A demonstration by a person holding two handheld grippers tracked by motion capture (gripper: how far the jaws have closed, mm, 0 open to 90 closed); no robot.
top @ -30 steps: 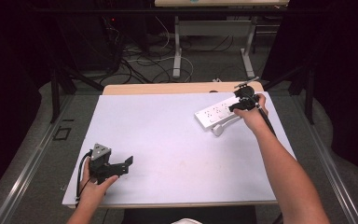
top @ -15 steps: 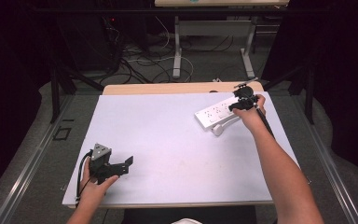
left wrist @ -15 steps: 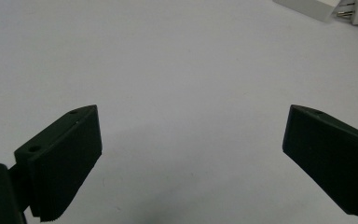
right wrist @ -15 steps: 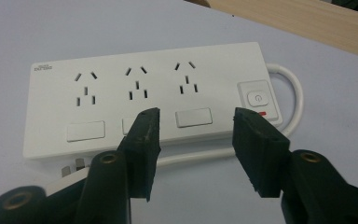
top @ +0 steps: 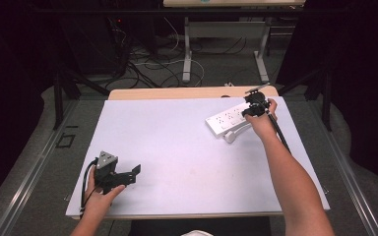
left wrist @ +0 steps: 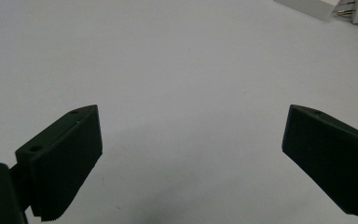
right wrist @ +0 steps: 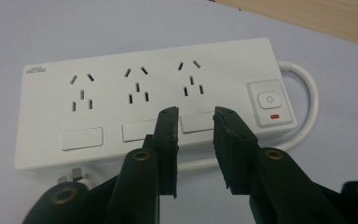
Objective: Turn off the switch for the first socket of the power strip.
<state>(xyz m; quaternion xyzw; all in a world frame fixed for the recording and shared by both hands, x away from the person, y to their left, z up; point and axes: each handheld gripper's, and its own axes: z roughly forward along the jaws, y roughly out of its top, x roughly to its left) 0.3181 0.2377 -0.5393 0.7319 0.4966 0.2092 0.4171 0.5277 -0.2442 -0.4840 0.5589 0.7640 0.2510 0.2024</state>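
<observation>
White plastic fills my right claw's view: a flat rectangular power strip (right wrist: 144, 100) with three socket groups, a switch (right wrist: 269, 99) with a red lamp at one end, and a thick white cable (right wrist: 303, 93) looping from that end.

Against the earlier frames, little has shifted. My right claw (right wrist: 195, 122) has just been closing its jaws; they now stand narrow but still parted, hovering over the strip's near long edge with nothing clamped between them, so I count it as open. The hand itself sits at much the same spot on the far right of the surface (top: 177, 147), and the strip has not moved. My left claw (left wrist: 191, 163) rests exactly where it was, near the front left corner, jaws spread wide over bare grey surface and holding nothing.

In the high view the power strip (top: 226, 119) lies flat on the far right part of the surface, near the back edge, just under my right claw (top: 254, 106). Its long axis runs slantwise, from the near left up toward the far right. The switch end points to the far right, toward my right hand (top: 261, 120); the socket faces point upward. A white plug (top: 230, 136) lies just beside the strip's near side.
</observation>
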